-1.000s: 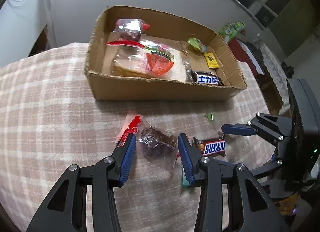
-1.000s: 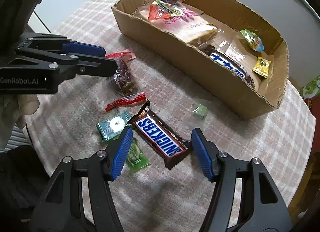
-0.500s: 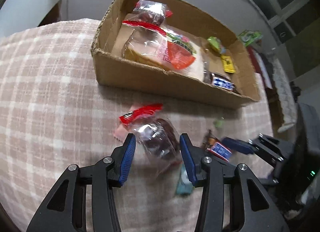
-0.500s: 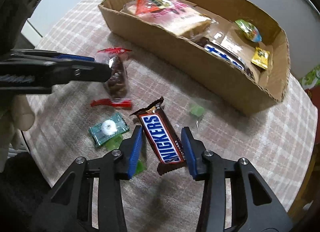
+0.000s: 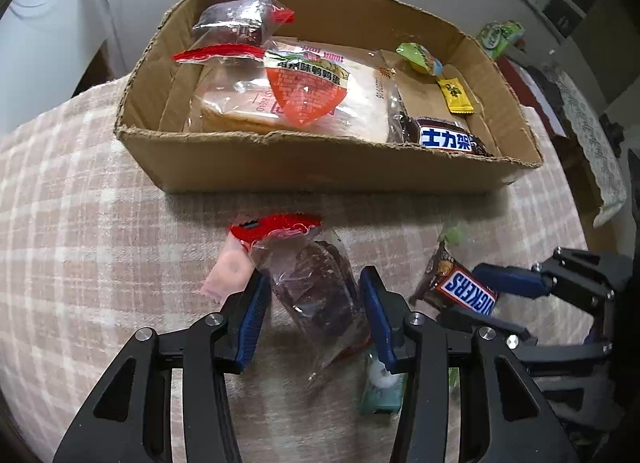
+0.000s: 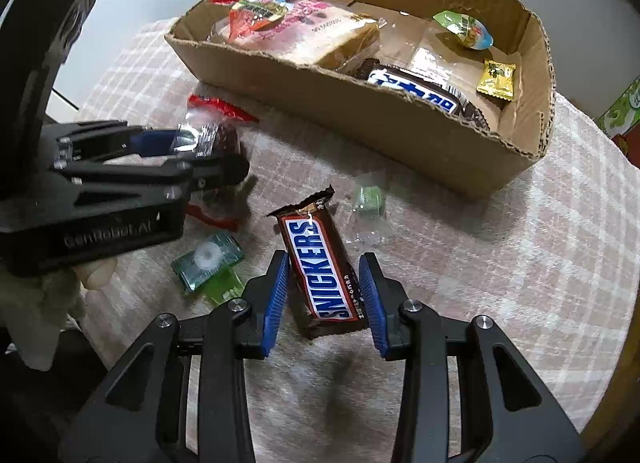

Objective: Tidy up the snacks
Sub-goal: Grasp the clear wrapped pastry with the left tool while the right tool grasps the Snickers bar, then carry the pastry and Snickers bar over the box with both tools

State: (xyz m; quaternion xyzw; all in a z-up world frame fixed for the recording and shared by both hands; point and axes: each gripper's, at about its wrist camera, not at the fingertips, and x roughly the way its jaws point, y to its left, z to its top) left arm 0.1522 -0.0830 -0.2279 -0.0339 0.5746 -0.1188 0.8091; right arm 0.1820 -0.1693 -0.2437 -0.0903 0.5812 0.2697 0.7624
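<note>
Left claw (image 5: 312, 315): closed on the clear packet of dark snacks (image 5: 320, 287), blue pads squeezing its sides; a second ago the packet lay flat on the table between wider pads, now it hangs lifted, red seal end tipped toward the cardboard box (image 5: 320, 167).
Right claw (image 6: 324, 295): a second ago it stood wide around the Snickers bar (image 6: 320, 271); it has since narrowed and now has the bar pinched between its pads, the torn top end pointing up and away, the bar raised off the cloth.
What changed: both loose snacks have gone from lying on the table to being held, one in each claw.
Meaning for the task: I judge the pick-up step done for these two; carrying them over the box's near wall and letting go comes next.
Box: already holds a bread pack (image 5: 296, 95), another dark snack packet, a second chocolate bar (image 5: 448, 139) and two small sweets.
Still on the table (image 6: 520, 263): a teal mint packet (image 6: 208, 259), a green wrapper under it, a small green sweet (image 6: 368, 199), a pink sachet (image 5: 228, 271).
Risk: the clear packet is slippery film and could slide out.
</note>
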